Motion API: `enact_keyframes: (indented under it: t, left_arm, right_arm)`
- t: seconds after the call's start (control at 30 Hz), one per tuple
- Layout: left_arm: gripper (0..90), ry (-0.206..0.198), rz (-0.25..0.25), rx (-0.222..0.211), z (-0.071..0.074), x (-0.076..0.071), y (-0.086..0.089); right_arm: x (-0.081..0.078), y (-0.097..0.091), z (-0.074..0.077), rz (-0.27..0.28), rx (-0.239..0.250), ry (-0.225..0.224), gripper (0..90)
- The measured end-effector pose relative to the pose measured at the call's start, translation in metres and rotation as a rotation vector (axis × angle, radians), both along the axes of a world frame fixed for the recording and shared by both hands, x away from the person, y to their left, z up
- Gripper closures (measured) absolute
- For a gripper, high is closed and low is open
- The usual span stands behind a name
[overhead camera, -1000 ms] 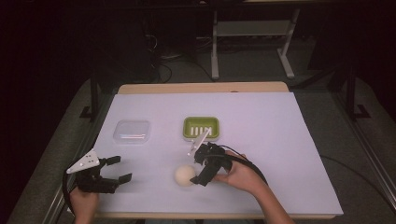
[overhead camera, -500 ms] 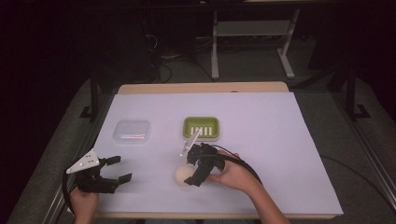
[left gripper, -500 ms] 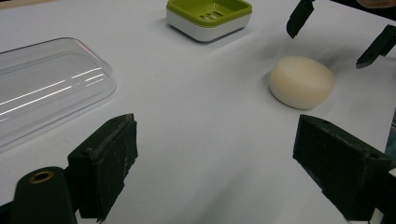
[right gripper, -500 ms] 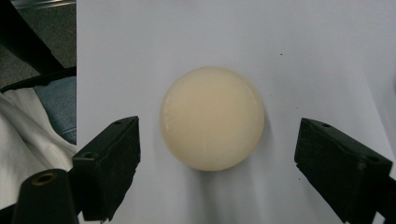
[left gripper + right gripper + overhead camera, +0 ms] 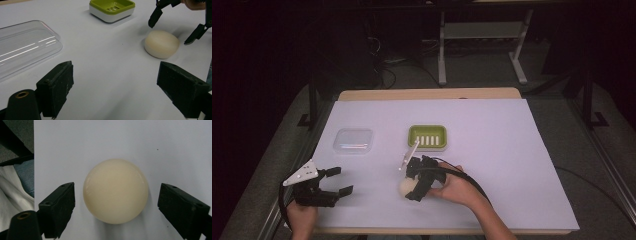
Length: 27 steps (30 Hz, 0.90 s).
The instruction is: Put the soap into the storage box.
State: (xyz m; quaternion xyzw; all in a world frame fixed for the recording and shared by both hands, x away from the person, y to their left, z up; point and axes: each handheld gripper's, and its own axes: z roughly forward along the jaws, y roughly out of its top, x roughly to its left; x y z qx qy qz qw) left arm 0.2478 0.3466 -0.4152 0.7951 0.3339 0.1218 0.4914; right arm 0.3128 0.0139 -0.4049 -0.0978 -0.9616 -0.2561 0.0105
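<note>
A round cream soap bar (image 5: 406, 187) (image 5: 162, 44) (image 5: 115, 190) lies on the white table cover near the front. My right gripper (image 5: 411, 185) (image 5: 116, 207) hangs over it, open, with one jaw on each side and a gap to the soap on both sides. A green soap dish (image 5: 427, 137) (image 5: 112, 8) with a white base stands behind it, mid-table. A clear plastic lid (image 5: 353, 140) (image 5: 23, 47) lies to the dish's left. My left gripper (image 5: 328, 186) (image 5: 116, 96) rests at the front left, open and holding nothing.
The white cover (image 5: 492, 150) spans the whole table, with bare room on its right half. A person's sleeve and jeans (image 5: 15, 182) show past the table's front edge. A metal stand (image 5: 482, 45) sits on the floor beyond the table.
My right gripper has come down and forward over the soap, so that its jaws now straddle it. The left gripper has stayed put.
</note>
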Motion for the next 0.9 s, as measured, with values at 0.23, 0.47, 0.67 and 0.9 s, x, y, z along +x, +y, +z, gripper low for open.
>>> enact_keyframes:
  t: [0.23, 0.47, 0.67, 0.9]
  left_arm:
    - [13.2, -0.001, -0.005, -0.001, 0.000, 0.000, -0.001]
    - [13.2, -0.004, -0.005, 0.000, 0.000, 0.000, 0.000]
    - [13.2, -0.005, -0.009, 0.002, 0.001, 0.000, 0.000]
    - [13.2, -0.003, -0.008, 0.000, 0.001, 0.000, -0.001]
  right_arm:
    - [0.002, 0.003, -0.004, -0.001, -0.008, 0.012, 13.9]
    - [0.002, 0.006, -0.008, -0.002, -0.025, 0.016, 13.9]
    - [0.002, 0.009, -0.012, -0.002, -0.043, 0.018, 13.9]
    - [0.002, 0.011, -0.017, 0.000, -0.043, 0.018, 13.9]
